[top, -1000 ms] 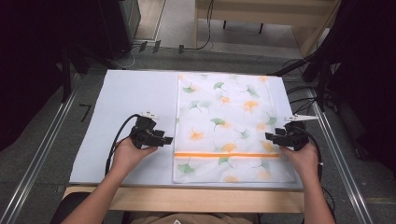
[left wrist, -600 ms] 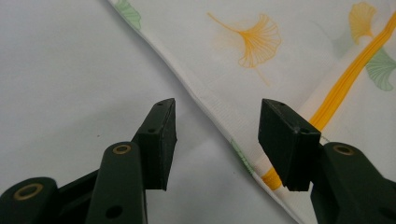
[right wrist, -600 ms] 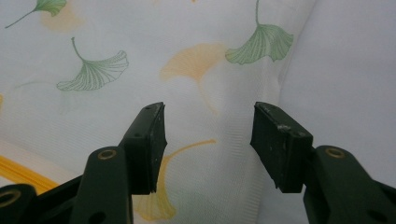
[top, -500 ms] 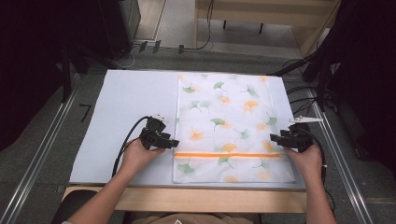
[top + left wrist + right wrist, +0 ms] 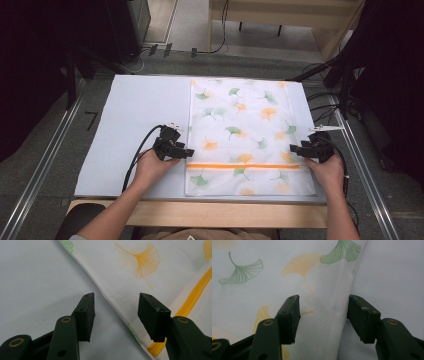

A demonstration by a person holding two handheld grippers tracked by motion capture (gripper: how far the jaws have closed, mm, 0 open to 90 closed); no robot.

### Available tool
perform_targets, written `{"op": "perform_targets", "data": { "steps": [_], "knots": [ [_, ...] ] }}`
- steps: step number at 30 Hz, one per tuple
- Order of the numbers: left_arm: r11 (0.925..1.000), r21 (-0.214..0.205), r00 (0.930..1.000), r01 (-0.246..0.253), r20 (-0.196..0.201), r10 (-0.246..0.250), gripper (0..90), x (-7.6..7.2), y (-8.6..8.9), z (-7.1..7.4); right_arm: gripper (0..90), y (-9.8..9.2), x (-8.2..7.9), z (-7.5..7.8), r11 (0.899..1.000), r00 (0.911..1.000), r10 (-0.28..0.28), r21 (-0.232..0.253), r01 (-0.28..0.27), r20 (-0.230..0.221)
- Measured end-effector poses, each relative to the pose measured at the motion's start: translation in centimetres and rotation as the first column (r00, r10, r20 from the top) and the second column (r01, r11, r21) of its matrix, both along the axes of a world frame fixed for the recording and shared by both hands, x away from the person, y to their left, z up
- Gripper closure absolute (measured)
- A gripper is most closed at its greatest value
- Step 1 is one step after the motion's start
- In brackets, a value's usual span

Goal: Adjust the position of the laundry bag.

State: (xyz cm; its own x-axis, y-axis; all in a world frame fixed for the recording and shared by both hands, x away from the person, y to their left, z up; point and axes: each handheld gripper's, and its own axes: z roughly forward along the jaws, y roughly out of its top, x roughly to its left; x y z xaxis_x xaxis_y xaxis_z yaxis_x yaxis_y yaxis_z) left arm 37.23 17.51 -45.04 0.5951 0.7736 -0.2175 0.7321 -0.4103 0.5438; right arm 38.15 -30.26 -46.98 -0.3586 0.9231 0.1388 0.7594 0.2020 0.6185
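A white mesh laundry bag [image 5: 250, 135] printed with ginkgo leaves lies flat on the right half of a pale grey table mat [image 5: 135, 115], long axis running away from the person, with an orange zipper [image 5: 245, 165] crossing it near the close end. The step in hand is judged to be the approach for a two-handed pickup or fold: each gripper is set at one long edge of the bag, just above the zipper line. The left gripper [image 5: 184, 151] points inward at the bag's left edge; in the left gripper view its jaws stand apart, one pad over the bare mat and the other over the fabric, the hemmed edge [image 5: 112, 298] running between them, nothing pressed. The right gripper [image 5: 296, 148] points inward at the right edge; in the right gripper view its jaws are likewise apart, straddling the bag's raised edge fold [image 5: 342, 302], with no contact that can be confirmed. Both hands rest low and close to the table, forearms entering from the near side, grippers roughly level and facing one another across the bag. The next move would call for both jaws to settle onto the edge and close on the mesh together, taking enough layers to avoid slipping off the thin hem.
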Motion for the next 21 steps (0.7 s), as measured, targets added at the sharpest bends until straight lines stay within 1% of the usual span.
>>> {"op": "perform_targets", "data": {
  "steps": [2, 4, 5, 6, 7, 8, 9, 12, 13, 14, 15, 16, 17, 18, 19, 20, 21],
  "knots": [
    [1.0, -0.008, 1.0, -0.004, 0.003, 0.004, 50.1, 0.0, -0.21, -0.05, 45.6, 0.13, 0.07, -0.1, 1.0, 1.0, 0.005, 0.002, -0.005, -0.006],
    [1.0, -0.006, 1.0, -0.001, 0.007, 0.001, 51.9, -0.04, -0.39, -0.11, 44.7, 0.29, 0.09, -0.19, 1.0, 0.9999, 0.015, -0.001, -0.015, -0.008],
    [0.9999, 0.003, 0.9998, 0.011, 0.013, -0.011, 51.9, -0.05, -0.45, -0.12, 44.8, 0.31, 0.09, -0.18, 1.0, 0.9997, 0.023, -0.005, -0.023, -0.005],
    [0.9999, 0.005, 0.9997, 0.011, 0.022, -0.011, 53.8, -0.09, -0.54, -0.16, 45.7, 0.35, 0.09, -0.18, 1.0, 0.9996, 0.027, 0.002, -0.027, -0.006],
    [0.9999, 0.005, 0.9996, 0.013, 0.025, -0.013, 58.5, -0.09, -0.59, -0.2, 47.7, 0.46, 0.06, -0.16, 1.0, 0.9996, 0.029, 0.006, -0.029, -0.006],
    [1.0, -0.002, 0.9998, 0.002, 0.021, -0.002, 60.3, -0.01, -0.64, -0.23, 50.2, 0.49, 0.05, -0.13, 0.999, 0.9995, 0.031, 0.014, -0.031, -0.007],
    [1.0, -0.007, 0.9998, 0.001, 0.017, -0.001, 61.9, 0.04, -0.6, -0.23, 50.7, 0.53, 0.06, -0.11, 0.999, 0.9994, 0.032, 0.028, -0.031, -0.013],
    [1.0, -0.005, 0.9999, 0.005, 0.014, -0.005, 67.4, 0.11, -0.59, -0.23, 49.9, 0.62, 0.1, -0.13, 0.999, 0.9993, 0.034, 0.026, -0.034, -0.013],
    [0.9999, 0.008, 0.9996, 0.012, 0.024, -0.012, 70.3, 0.08, -0.7, -0.27, 50.0, 0.82, 0.08, -0.14, 0.999, 0.9991, 0.041, 0.023, -0.041, -0.009],
    [0.9999, 0.008, 0.9996, 0.012, 0.024, -0.012, 72.0, 0.08, -0.7, -0.27, 50.0, 0.84, 0.08, -0.14, 0.999, 0.999, 0.045, 0.019, -0.044, -0.008],
    [1.0, 0.007, 0.9997, 0.001, 0.024, -0.001, 74.9, 0.11, -0.77, -0.32, 52.4, 0.88, 0.06, -0.12, 0.999, 0.999, 0.044, 0.018, -0.044, -0.009],
    [1.0, 0.007, 0.9997, 0.001, 0.024, -0.001, 77.4, 0.11, -0.77, -0.32, 52.4, 0.88, 0.06, -0.12, 0.999, 0.999, 0.044, 0.018, -0.044, -0.009],
    [1.0, 0.006, 0.9998, 0.001, 0.019, -0.001, 80.1, 0.25, -0.69, -0.36, 59.4, 0.93, 0.03, -0.12, 0.999, 0.9994, 0.034, 0.007, -0.034, -0.005],
    [1.0, 0.006, 0.9998, 0.001, 0.019, -0.001, 82.0, 0.25, -0.69, -0.36, 59.4, 0.93, 0.03, -0.12, 0.999, 0.9994, 0.034, 0.007, -0.034, -0.005],
    [1.0, -0.005, 0.9999, 0.001, 0.01, -0.001, 82.0, 0.32, -0.65, -0.4, 61.9, 0.96, 0.03, -0.11, 1.0, 0.9996, 0.027, 0.003, -0.027, -0.005],
    [0.9999, -0.007, 1.0, 0.008, 0.005, -0.008, 86.7, 0.36, -0.62, -0.41, 67.6, 0.96, 0.08, -0.1, 1.0, 0.9998, 0.02, -0.002, -0.02, -0.005],
    [0.9999, -0.011, 1.0, 0.009, 0.002, -0.009, 86.7, 0.37, -0.66, -0.45, 67.6, 0.96, 0.08, -0.1, 1.0, 0.9998, 0.02, -0.002, -0.02, -0.005]
  ]
}}
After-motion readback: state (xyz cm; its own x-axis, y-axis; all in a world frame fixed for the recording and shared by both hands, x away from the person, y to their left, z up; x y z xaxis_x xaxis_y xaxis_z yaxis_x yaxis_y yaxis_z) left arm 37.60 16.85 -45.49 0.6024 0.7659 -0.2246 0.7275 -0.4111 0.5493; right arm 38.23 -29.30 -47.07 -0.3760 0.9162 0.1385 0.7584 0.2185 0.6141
